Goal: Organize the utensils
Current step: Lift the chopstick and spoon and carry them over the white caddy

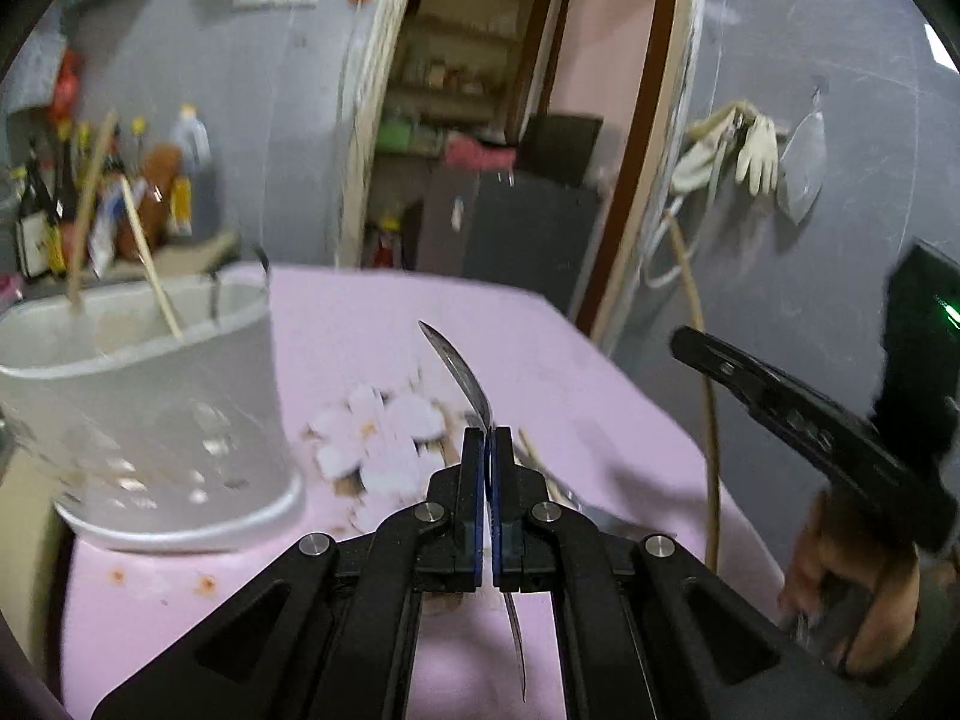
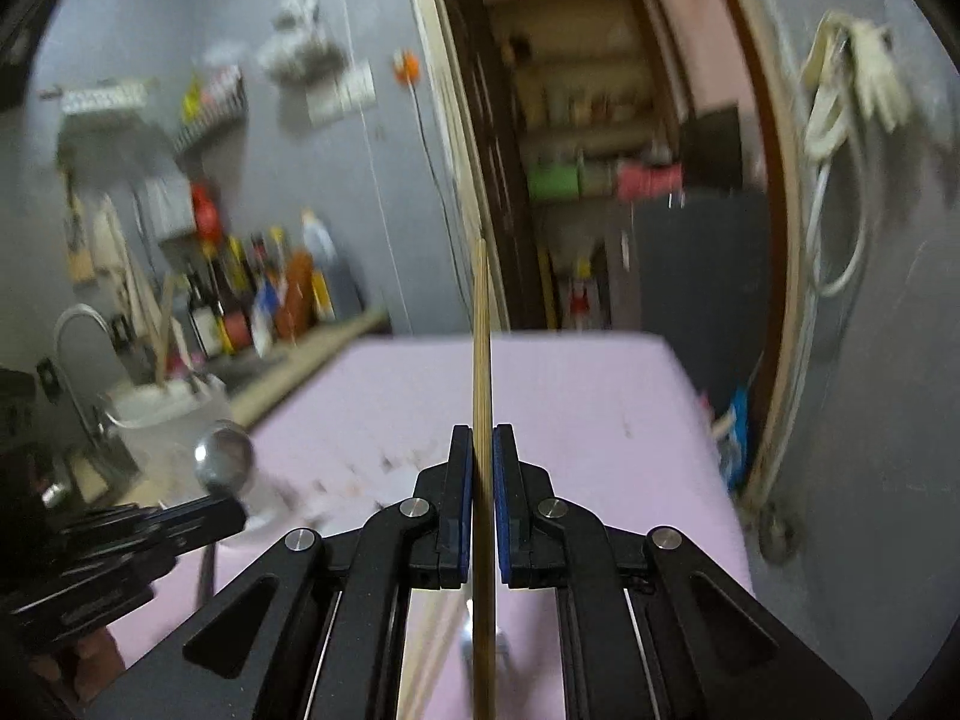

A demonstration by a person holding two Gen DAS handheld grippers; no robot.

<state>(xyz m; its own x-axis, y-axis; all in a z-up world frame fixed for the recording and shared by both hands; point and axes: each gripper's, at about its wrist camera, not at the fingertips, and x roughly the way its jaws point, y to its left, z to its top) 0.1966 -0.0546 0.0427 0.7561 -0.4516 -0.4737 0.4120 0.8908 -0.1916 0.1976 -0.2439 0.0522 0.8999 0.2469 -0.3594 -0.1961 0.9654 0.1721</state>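
Now left claw (image 1: 487, 438) clamped on spoon (image 1: 459, 369); right claw (image 2: 482, 438) clamped on chopstick (image 2: 481, 348).

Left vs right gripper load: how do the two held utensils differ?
The left gripper is shut on a metal spoon; the right gripper is shut on a wooden chopstick. The spoon is shiny and curved; the chopstick is matte tan and straight. Both are clamped mid-shaft, lifted above the pink tablecloth.
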